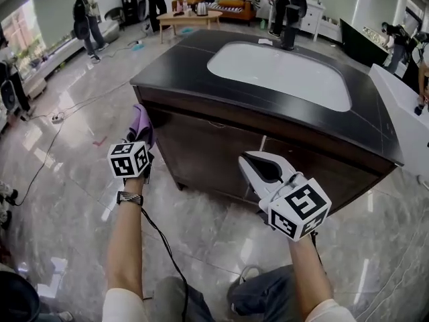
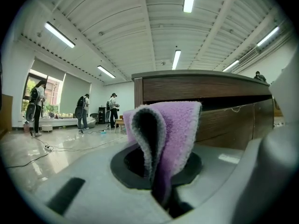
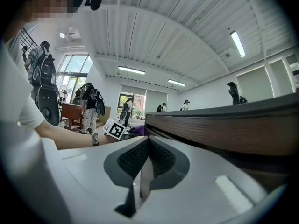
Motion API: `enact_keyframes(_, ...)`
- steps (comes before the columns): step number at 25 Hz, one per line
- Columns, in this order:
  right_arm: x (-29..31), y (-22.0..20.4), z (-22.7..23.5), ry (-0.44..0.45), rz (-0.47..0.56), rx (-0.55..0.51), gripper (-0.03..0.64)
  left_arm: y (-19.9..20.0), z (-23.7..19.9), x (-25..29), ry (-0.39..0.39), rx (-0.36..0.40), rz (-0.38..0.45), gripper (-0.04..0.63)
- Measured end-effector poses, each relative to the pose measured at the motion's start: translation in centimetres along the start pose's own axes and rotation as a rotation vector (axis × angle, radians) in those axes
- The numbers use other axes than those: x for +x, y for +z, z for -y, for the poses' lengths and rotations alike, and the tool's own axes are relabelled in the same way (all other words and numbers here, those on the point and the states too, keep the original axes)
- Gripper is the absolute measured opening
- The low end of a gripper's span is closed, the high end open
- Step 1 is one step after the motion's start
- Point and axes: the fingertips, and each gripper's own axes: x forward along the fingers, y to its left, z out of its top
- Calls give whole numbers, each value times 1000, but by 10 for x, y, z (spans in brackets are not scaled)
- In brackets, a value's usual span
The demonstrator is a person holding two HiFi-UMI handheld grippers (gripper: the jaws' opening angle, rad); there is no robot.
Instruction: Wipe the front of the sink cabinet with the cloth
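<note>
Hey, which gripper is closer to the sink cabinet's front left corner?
Left. The left gripper, shut on the cloth, is right beside that corner; the right gripper is farther along the cabinet front, near its middle.

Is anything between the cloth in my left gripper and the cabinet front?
Nothing visible does. The purple fleecy cloth, clamped in the left hand-held gripper, faces the dark brown wooden sink cabinet front near its left corner, and no object shows between them.
</note>
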Motion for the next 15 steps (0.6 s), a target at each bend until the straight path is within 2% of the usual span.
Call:
enact_keyframes(5,-22,-8,3,-40,-7,4,6,7,5,6,-9,45,8,49)
enact_keyframes(9,-44,-15,7,-105,-1,12,6,9,17,6,-36,42,19,49)
enact_keyframes(12,-57,-14,3,-110,11,22,6,9,29,5,-68,30,28,49)
enact_keyframes(15,-74,-8,2,-140,13,21,6,8,50,5,-91,51,19,49)
